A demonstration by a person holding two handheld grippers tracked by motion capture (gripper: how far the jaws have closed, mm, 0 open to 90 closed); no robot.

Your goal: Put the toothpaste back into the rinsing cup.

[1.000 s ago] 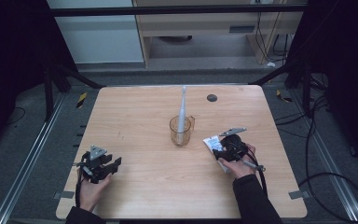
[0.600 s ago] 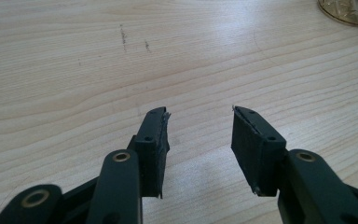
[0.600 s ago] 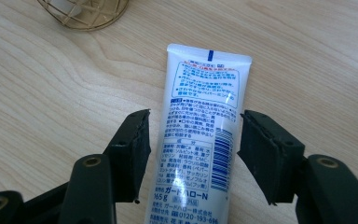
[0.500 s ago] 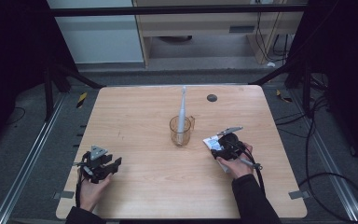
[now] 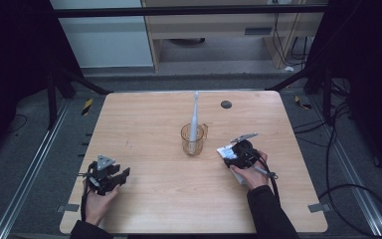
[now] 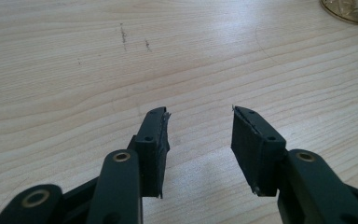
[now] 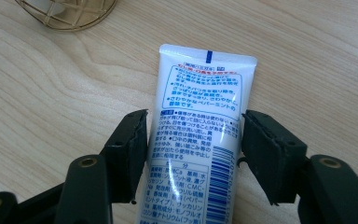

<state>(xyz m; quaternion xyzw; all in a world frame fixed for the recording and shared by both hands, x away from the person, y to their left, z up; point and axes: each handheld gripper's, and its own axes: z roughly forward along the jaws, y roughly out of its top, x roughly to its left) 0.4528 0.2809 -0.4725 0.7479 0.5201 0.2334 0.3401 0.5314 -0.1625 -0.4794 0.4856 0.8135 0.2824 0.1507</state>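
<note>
A white toothpaste tube (image 7: 200,93) with blue and red print lies flat on the wooden table (image 5: 149,124), right of centre. My right gripper (image 7: 194,114) is open, one jaw on each side of the tube's middle, close to its edges. From above, the right gripper (image 5: 230,152) sits over the tube (image 5: 225,150). A clear glass cup (image 5: 193,140) stands mid-table with a white toothbrush (image 5: 195,110) upright in it. The cup's base (image 7: 70,11) lies just beyond the tube. My left gripper (image 5: 122,175) rests near the table's front left, open and empty (image 6: 198,114).
A small black round disc (image 5: 226,104) sits near the table's far edge. Bare wood with a few faint marks (image 6: 123,35) stretches ahead of the left gripper, and the cup's rim (image 6: 349,7) shows far off. Metal frame rails and cables (image 5: 338,149) surround the table.
</note>
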